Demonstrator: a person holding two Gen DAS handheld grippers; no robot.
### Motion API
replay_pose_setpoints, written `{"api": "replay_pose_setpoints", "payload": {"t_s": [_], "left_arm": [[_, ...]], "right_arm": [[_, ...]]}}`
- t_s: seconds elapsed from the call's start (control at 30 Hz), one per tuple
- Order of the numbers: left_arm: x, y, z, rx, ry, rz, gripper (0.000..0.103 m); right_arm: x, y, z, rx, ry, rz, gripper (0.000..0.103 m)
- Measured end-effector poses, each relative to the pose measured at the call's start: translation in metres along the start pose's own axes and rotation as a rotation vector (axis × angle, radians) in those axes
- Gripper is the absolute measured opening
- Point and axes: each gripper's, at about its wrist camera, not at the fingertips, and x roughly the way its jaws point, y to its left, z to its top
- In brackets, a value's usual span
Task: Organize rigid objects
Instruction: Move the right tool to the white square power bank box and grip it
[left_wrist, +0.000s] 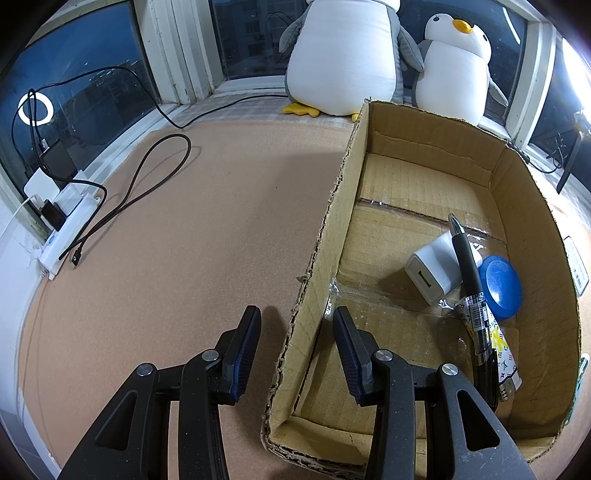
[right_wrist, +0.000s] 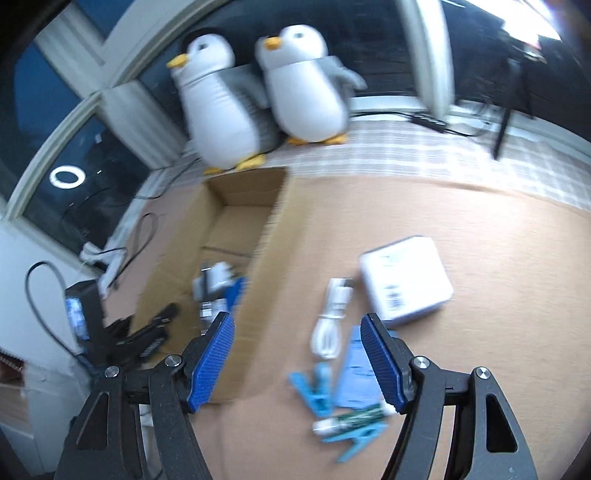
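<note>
Straddling the cardboard box (left_wrist: 325, 236) wall, the left gripper (left_wrist: 297, 350) is spread, empty; a pen (left_wrist: 471, 280), its rear end hidden behind that gripper, white charger (left_wrist: 432, 271) and blue disc (left_wrist: 500, 282) lie inside. Right gripper (right_wrist: 297, 363) gapes over blurred clips (right_wrist: 314, 387), white cable (right_wrist: 330, 321) and white box (right_wrist: 406, 280).

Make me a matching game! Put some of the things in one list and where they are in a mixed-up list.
Things:
1. Blue round lid
2. Coiled white cable
3. Plush penguins
4. Left claw

Places:
A. By the window
B. Inside the cardboard box
C. Astride the box's wall
D. On the mat outside the box

Pairs: 1-B, 2-D, 3-A, 4-C
</note>
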Motion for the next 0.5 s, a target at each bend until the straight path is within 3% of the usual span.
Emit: {"api": "replay_pose_setpoints", "payload": {"t_s": [0.23, 0.5], "left_arm": [[-0.001, -0.002, 0.000, 0.005, 0.001, 0.006, 0.044], [-0.002, -0.004, -0.001, 0.008, -0.001, 0.011, 0.044]], "right_arm": [[0.003, -0.045, 0.005, 0.010, -0.055, -0.125, 0.067], [0.032, -0.070, 0.020, 0.012, 0.042, -0.158, 0.069]]}}
